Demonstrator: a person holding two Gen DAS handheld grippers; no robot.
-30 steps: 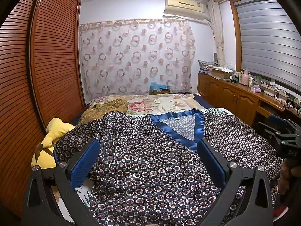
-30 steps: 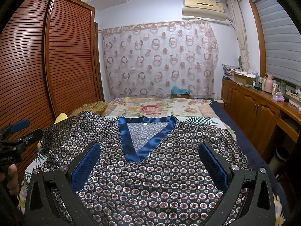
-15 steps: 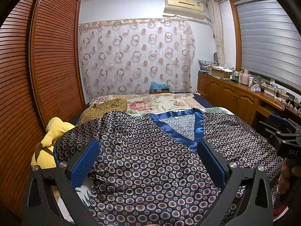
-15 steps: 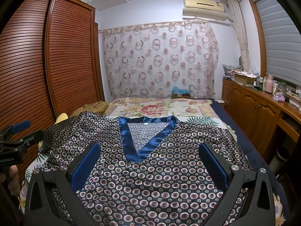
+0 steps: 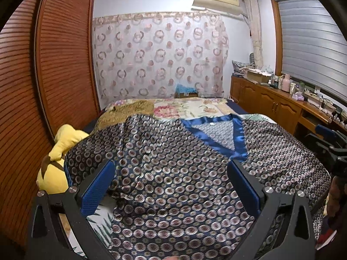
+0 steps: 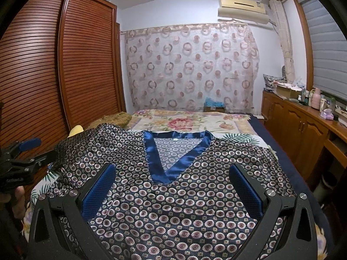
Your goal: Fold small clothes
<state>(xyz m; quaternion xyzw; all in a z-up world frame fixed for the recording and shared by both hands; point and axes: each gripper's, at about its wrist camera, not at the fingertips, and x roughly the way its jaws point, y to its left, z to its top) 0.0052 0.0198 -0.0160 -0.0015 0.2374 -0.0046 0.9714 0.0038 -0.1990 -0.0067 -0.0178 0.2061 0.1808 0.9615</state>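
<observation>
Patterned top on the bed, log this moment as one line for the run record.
stage: pre-grasp | patterned top: spread flat on bed, unfolded | left gripper: open, empty | right gripper: open, empty

**Two wrist cameras, side by side over the bed**

Each camera sits low behind its own gripper's two fingers and looks forward along them, down the length of the bed (image 5: 195, 108) toward the curtain (image 6: 190, 69) on the far wall. Both sit close above the patterned shirt (image 6: 173, 195), which fills the lower half of each view. The left view stands nearer the wardrobe (image 5: 54, 65), with the yellow plush toy (image 5: 58, 151) beside it and the right gripper (image 5: 327, 138) at its right edge. The right view catches the left gripper (image 6: 28, 149) at its left edge. Both share the shirt's blue collar (image 5: 216, 134), the curtain, the air conditioner (image 6: 243, 8) and the wooden cabinets (image 6: 299, 130).
</observation>
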